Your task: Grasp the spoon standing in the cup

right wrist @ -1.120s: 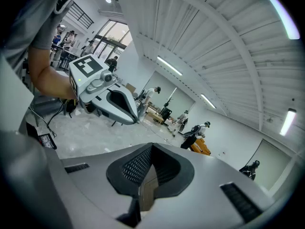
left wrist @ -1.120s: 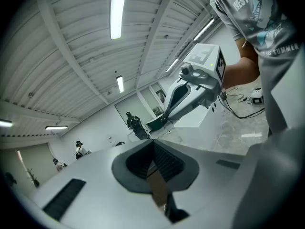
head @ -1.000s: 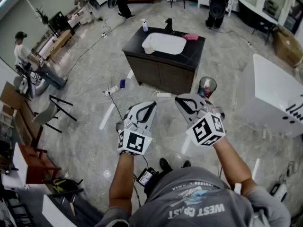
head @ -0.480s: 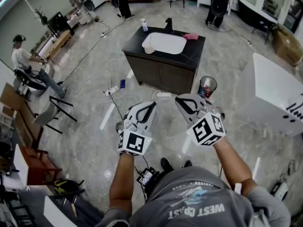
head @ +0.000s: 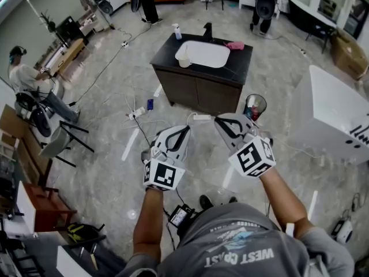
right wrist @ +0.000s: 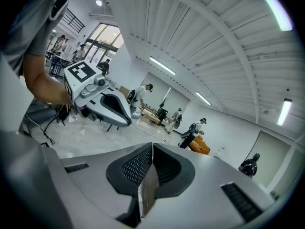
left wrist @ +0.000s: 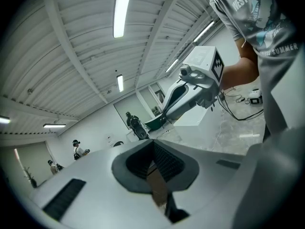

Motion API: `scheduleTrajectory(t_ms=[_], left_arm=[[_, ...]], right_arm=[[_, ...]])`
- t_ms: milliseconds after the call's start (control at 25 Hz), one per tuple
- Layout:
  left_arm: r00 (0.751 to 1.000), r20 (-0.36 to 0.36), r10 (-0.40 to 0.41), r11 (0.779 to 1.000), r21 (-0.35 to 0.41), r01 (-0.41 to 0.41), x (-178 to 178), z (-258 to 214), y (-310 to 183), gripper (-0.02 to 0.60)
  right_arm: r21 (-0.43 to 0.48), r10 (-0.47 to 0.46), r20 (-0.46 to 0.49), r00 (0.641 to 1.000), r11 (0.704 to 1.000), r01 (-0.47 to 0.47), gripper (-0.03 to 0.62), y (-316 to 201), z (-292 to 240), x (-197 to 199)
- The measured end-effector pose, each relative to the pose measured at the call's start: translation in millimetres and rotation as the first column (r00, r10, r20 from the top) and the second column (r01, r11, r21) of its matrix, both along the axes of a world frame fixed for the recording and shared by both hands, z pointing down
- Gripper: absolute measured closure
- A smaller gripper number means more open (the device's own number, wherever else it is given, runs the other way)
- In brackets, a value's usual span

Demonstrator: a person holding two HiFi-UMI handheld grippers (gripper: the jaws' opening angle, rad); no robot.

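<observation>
Jaws of the left gripper (head: 183, 129) and the right gripper (head: 220, 122) are pressed together with nothing between them, and the two are held side by side above the marble floor (head: 109, 131), well short of the sink cabinet (head: 196, 91). The pale cup (head: 184, 61) stands far ahead on the cabinet's dark surface (head: 239, 62), at the left rim of the white basin (head: 207, 55). The spoon in it is too small to make out. A spray bottle (head: 177, 32) and a pink cloth (head: 234, 45) sit at the surface's far edge.
</observation>
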State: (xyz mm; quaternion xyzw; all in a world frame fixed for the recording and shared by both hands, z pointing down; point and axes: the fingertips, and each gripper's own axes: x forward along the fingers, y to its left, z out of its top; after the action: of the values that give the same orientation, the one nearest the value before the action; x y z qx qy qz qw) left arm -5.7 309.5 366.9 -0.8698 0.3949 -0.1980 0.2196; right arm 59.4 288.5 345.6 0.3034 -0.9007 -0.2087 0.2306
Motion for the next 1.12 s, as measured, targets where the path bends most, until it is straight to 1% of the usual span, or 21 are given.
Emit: scheduleTrajectory(t_ms=[120,320,440,560,720,1120], left_arm=[[1.000,-0.005,0.017,1.000,-0.003,-0.017,-9,3,-5,0.580],[0.999,-0.005,0.041,0.999,-0.001,-0.041,-20,6,-13,0.580],[0.999,-0.020,0.042,0.999,-0.012,-0.042,-21,11,-18,0.580],[0.999,-0.012,0.041,0.999,-0.022,-0.041,-19,15,-28,0.580],[1.000,-0.009,0.021,0.999,-0.037,-0.022,-19,17,-49,0.580],[1.000,0.001,-0.018,0.998,-0.060,0.018,-6,25,-111,0.580]], right_arm=[[0.003,0.013,-0.012,1.000,1.000,-0.012,0.562,-7,2,-11],[-0.004,0.041,-0.003,0.999,0.999,-0.041,0.562,-13,4,-22],[-0.017,0.047,-0.012,0.999,0.999,-0.047,0.562,-18,10,-20],[-0.019,0.055,-0.007,0.998,0.998,-0.055,0.562,-31,10,-15],[-0.026,0.046,0.007,0.999,0.999,-0.046,0.562,-55,12,-13],[-0.048,-0.008,-0.003,1.000,0.999,0.008,0.562,-125,21,-3]])
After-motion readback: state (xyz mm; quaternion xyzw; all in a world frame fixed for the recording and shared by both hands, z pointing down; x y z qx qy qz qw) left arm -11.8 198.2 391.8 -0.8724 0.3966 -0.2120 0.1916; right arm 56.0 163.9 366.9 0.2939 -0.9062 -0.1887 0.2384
